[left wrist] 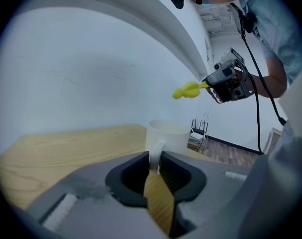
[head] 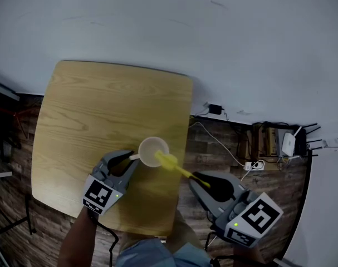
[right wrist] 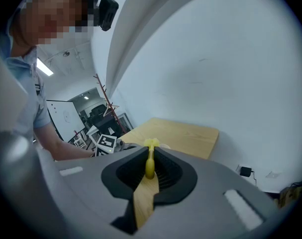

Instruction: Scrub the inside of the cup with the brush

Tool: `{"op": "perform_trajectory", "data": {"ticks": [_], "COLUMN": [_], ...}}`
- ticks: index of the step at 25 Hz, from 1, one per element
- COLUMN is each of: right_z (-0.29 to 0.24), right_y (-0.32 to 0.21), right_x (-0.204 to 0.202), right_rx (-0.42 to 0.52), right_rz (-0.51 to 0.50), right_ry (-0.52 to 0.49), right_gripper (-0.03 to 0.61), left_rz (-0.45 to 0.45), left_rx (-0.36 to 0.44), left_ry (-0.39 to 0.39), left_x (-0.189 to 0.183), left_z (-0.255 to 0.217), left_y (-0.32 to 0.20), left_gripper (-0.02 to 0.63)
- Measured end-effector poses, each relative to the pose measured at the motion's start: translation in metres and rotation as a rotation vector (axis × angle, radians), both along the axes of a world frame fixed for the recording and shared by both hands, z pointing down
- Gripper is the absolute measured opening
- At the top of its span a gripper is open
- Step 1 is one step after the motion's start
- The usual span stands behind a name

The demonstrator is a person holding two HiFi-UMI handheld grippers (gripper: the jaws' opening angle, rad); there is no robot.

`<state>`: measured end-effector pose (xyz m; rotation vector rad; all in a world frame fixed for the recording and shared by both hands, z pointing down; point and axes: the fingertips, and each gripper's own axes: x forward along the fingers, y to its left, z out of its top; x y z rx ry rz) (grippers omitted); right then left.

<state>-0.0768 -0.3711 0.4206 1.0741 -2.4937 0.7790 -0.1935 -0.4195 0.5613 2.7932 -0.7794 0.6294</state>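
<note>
A white cup (head: 152, 149) stands on the wooden table (head: 91, 110) near its right front edge. My left gripper (head: 133, 159) is shut on the cup's handle (left wrist: 154, 156), which sits pinched between the jaws in the left gripper view. My right gripper (head: 197, 178) is shut on the thin handle of the yellow brush (head: 167, 161). In the head view the brush head lies over the cup's right rim. The left gripper view shows the brush (left wrist: 186, 90) hanging well above the cup (left wrist: 168, 133), not inside it. In the right gripper view the brush (right wrist: 150, 161) runs straight out between the jaws.
To the right of the table, cables, a power strip (head: 252, 164) and a white router (head: 289, 143) lie on the wooden floor. A white wall (head: 213, 32) rises behind the table. The cup stands close to the table's right edge (head: 186, 149).
</note>
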Motion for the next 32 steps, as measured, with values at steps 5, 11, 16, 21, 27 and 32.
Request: {"op": "perform_trajectory", "data": {"ticks": [5, 11, 16, 21, 27, 32], "right_z": [-0.001, -0.008, -0.023, -0.044, -0.070, -0.100], "right_y": [0.001, 0.003, 0.008, 0.016, 0.028, 0.035], "right_x": [-0.004, -0.005, -0.002, 0.002, 0.004, 0.001], "right_rx": [0.011, 0.044, 0.104, 0.168, 0.243, 0.361], "right_rz": [0.002, 0.016, 0.028, 0.032, 0.019, 0.030], "right_ry": [-0.008, -0.029, -0.046, -0.098, -0.138, -0.109], "right_gripper": [0.040, 0.040, 0.041, 0.041, 0.041, 0.041], "left_rz": [-0.006, -0.064, -0.199, -0.294, -0.429, -0.484], "left_rx": [0.010, 0.011, 0.032, 0.074, 0.153, 0.214], "left_ry": [-0.010, 0.001, 0.056, 0.156, 0.282, 0.259], "left_x": [-0.008, -0.024, -0.037, -0.026, -0.007, 0.008], "left_z": [-0.005, -0.027, -0.074, -0.133, -0.214, -0.249], "left_y": [0.006, 0.021, 0.030, 0.042, 0.053, 0.068], "left_gripper": [0.075, 0.075, 0.075, 0.075, 0.074, 0.063]}}
